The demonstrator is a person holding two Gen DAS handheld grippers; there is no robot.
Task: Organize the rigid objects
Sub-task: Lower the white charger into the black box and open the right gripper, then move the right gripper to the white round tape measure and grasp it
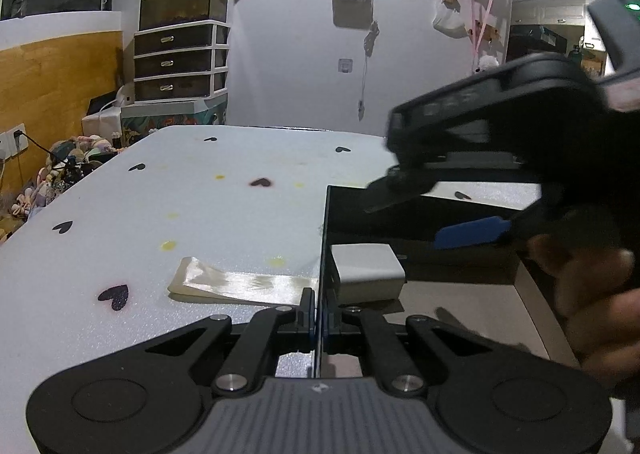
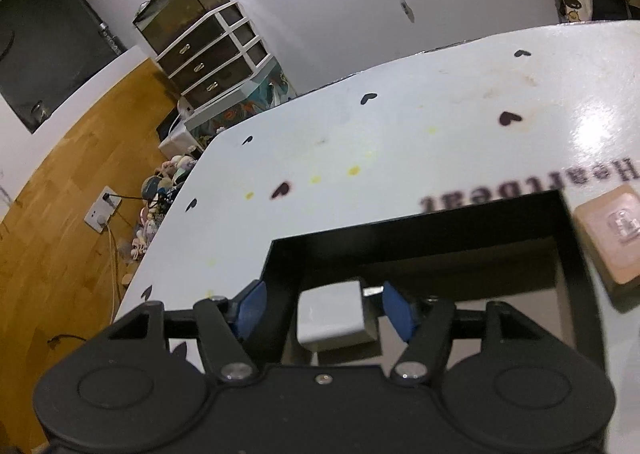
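Straddling the near-left corner of the black tray (image 2: 420,214), the right claw (image 2: 324,308) is standing spread, one blue pad (image 2: 251,308) outside the tray wall and the other inside, with the white block (image 2: 332,314) lying between them but, as far as I can judge, not pressed by either. The block is resting on the tray floor against that left wall, just ahead of the claw, its longer side seeming to run across the gap between the pads. The left claw (image 1: 316,314) is pressed together, pinching the tray's thin left wall (apparently steadying it), so the block is sitting just to its right in the left wrist view, near both hands. Beyond the tray, a pinkish square pad (image 2: 612,230) is lying on the white desk (image 2: 400,142) at its right edge, cut off by the frame, and a folded cream ribbon (image 1: 240,286) is lying on the desk left of the tray. The right claw is blurred in the left wrist view, and the tray's right half is hidden there.
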